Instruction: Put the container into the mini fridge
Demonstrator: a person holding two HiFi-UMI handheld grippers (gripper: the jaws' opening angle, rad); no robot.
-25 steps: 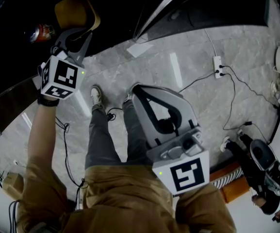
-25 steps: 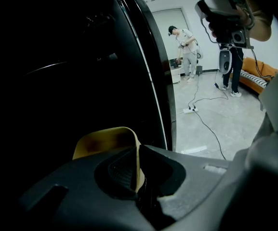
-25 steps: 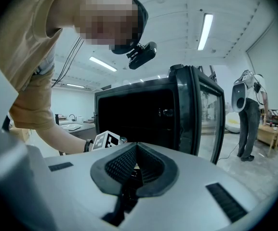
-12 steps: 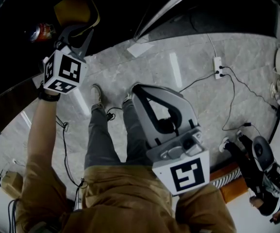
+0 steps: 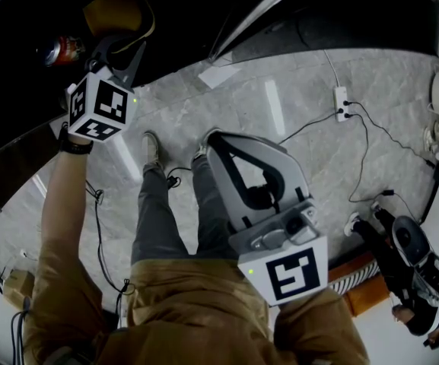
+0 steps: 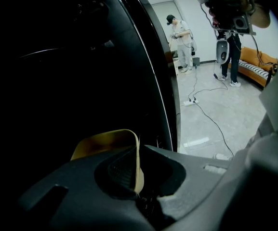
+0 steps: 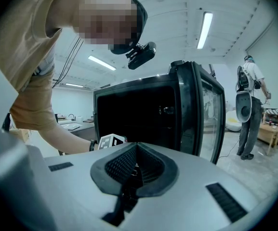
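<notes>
Left gripper (image 6: 138, 170), clamped on the yellow container's (image 6: 105, 141) rim, is holding it within the dark mini fridge (image 7: 139, 105) opening while the right gripper (image 7: 137, 153) is idling closed and empty; the next move is likely setting down and releasing.

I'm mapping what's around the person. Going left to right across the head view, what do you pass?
Soda can → yellow container → right gripper → power strip → second person.
</notes>
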